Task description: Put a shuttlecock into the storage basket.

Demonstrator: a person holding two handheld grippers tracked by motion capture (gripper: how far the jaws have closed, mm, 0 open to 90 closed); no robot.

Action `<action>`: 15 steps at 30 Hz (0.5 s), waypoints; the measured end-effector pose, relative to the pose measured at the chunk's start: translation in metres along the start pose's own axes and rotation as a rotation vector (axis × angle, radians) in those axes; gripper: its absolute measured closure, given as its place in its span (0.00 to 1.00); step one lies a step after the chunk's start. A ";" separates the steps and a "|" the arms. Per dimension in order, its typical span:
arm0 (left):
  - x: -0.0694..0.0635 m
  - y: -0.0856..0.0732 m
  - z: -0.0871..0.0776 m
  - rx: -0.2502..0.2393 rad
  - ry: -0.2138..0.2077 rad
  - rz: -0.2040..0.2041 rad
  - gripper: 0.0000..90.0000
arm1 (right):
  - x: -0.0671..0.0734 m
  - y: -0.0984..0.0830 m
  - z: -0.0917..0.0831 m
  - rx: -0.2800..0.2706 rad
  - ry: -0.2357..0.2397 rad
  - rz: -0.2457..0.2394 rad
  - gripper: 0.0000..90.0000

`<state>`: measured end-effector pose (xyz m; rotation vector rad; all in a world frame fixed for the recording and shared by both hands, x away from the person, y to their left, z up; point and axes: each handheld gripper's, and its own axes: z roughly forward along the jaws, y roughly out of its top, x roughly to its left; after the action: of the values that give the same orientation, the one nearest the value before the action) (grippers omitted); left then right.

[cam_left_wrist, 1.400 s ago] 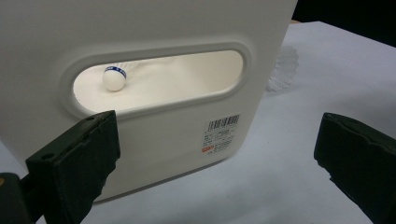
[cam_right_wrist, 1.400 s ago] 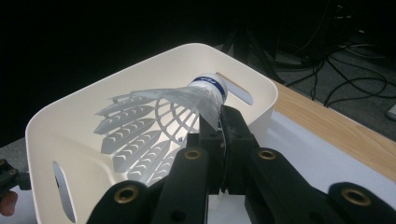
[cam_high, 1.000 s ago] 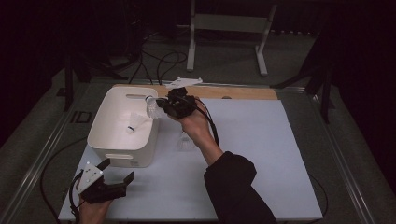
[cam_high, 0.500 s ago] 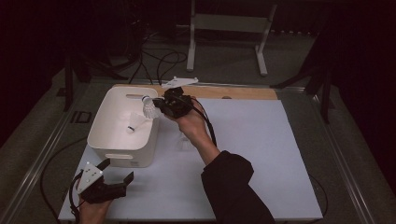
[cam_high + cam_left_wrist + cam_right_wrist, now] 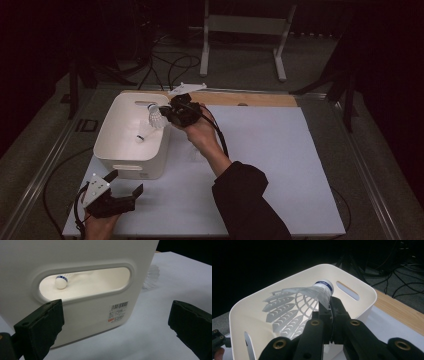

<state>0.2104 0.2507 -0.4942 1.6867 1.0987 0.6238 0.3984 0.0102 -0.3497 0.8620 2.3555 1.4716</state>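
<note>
A white plastic bin [image 5: 116,150] stands at the left of the white table. My right gripper [image 5: 167,115] hovers at the bin's right rim, shut on the skirt of a white shuttlecock [image 5: 156,118] whose cork points away over the bin. In the right gripper view the jaws pinch that shuttlecock [image 5: 294,308] above the bin [image 5: 364,291]. A second shuttlecock [image 5: 143,135] lies inside the bin; its cork [image 5: 61,282] shows through the handle slot. A third shuttlecock [image 5: 151,277] lies on the table right of the bin. My left gripper [image 5: 125,187] rests open near the front left corner, facing the bin [image 5: 105,255].
A wooden strip [image 5: 250,98] runs along the table's back edge. The white mat [image 5: 290,165] stretches to the right of the person's forearm. A metal stand [image 5: 245,30] and cables sit on the floor behind the table.
The right gripper with its shuttlecock has edged a little left, further over the bin's rim. The left gripper has stayed where it was.
</note>
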 end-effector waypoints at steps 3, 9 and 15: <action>0.000 0.000 0.000 0.000 0.000 0.000 0.01 | 0.002 0.001 0.001 0.000 0.008 -0.002 0.98; 0.000 0.000 0.000 -0.001 0.000 0.000 0.01 | 0.005 0.002 0.004 -0.002 0.016 0.002 0.98; 0.000 0.000 0.000 -0.001 0.000 0.001 0.01 | 0.008 0.002 0.007 -0.002 0.026 -0.003 0.98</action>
<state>0.2102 0.2506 -0.4941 1.6859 1.0979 0.6251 0.3964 0.0208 -0.3502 0.8442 2.3721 1.4923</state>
